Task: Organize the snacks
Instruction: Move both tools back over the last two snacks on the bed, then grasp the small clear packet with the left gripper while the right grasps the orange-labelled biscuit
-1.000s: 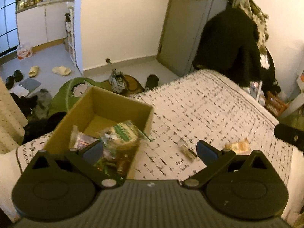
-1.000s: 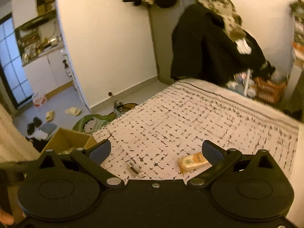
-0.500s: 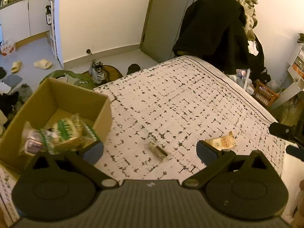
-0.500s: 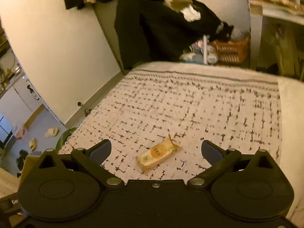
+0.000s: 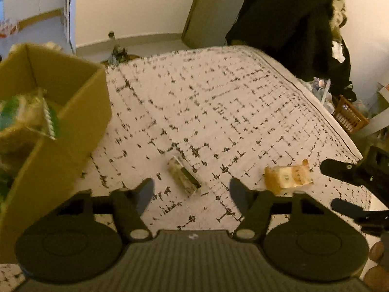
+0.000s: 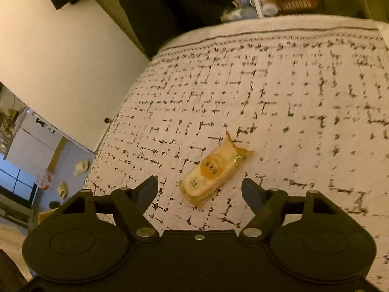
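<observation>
Two snacks lie loose on my patterned bedspread (image 5: 218, 102). The orange pack (image 6: 214, 170) is a flat, crimped wrapper with a round label; my right claw (image 6: 199, 189) is closing, pads either side of its near end, not touching. The dark bar (image 5: 184, 175) (small, shiny-edged) sits just ahead of my left claw (image 5: 192, 192), also closing on air. One box (image 5: 73, 112) at left holds green-printed packets (image 5: 26, 114).

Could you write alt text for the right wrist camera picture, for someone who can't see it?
A yellow snack packet lies on a patterned bedspread, just ahead of the right gripper, whose jaws are closing with nothing between them yet. Dark clothes hang beyond the bed.
</observation>
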Motion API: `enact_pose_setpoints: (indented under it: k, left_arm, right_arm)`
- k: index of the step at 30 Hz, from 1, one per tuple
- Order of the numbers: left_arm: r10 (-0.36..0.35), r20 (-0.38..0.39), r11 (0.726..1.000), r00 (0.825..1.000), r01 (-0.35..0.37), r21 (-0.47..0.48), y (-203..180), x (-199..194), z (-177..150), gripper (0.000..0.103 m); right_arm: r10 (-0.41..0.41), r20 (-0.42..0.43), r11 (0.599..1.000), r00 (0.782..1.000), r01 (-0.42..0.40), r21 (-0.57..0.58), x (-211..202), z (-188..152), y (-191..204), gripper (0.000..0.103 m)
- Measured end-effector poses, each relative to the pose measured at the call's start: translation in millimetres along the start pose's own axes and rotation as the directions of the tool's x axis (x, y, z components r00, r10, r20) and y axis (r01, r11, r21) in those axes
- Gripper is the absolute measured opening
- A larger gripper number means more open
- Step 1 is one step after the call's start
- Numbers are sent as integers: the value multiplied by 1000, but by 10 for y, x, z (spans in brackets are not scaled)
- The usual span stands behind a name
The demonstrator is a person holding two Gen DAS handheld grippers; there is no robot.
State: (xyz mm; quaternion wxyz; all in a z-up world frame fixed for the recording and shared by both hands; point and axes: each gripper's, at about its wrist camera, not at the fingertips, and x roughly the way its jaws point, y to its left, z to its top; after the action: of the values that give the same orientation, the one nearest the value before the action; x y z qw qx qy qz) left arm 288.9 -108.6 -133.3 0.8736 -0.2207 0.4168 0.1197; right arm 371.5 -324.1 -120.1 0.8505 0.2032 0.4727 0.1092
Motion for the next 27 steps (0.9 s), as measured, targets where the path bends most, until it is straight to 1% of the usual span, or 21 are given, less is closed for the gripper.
enact_pose_setpoints:
  k: [4,7,10,11,12,13,14,16,19,22,23,24,25,27]
  left_arm:
    - [18,-21,999,1000,-18,-30,36,175,12,57]
    - [34,-32,999,999,-35,-29,32,281,33,53]
    - [43,-39,998,998,-45,-41,36,371,60,51]
    - [46,-36,998,998,-48,-43,33,390,71,50]
    - [50,-33,998,998,-51,-42,27,408,84,48]
    - [52,-31,998,998,-53,-41,19,425,97,43]
    - [52,-29,998,998,-53,-39,11,438,111,36]
    - [52,-29,998,998,-53,-34,3,467,130,27]
    - [55,-30,998,998,-56,-12,-12,478,126,26]
    - [79,-41,996,996,-77,51,-86,484,96,26]
    - [84,-41,995,996,-81,57,-95,478,85,26]
    - [84,-43,995,996,-82,55,-89,473,76,26]
    - [85,-44,995,995,-83,54,-85,470,74,26]
    - [92,-43,994,995,-89,55,-76,463,74,20]
  right_arm:
    - [-29,-5,999,1000,29,-32,176,-15,90,74]
    - [-55,0,997,999,54,-51,275,-9,123,72]
    - [-50,8,998,999,50,-48,338,-1,130,69]
    - [-47,11,998,999,48,-51,367,0,144,66]
    - [-50,20,997,999,51,-56,386,-4,158,65]
    - [-58,28,996,998,59,-64,411,-11,173,65]
    - [-69,33,995,997,71,-74,446,-15,189,65]
    - [-107,42,989,993,111,-98,514,-33,213,65]
    - [-138,68,983,988,145,-109,591,-48,234,66]
    - [-174,88,970,981,186,-155,647,-87,301,66]
    - [-191,95,964,977,205,-171,654,-110,318,60]
    - [-219,100,952,971,235,-196,657,-126,339,51]
    - [-240,102,942,965,257,-216,647,-141,361,48]
    - [-244,86,940,966,258,-224,623,-130,345,45]
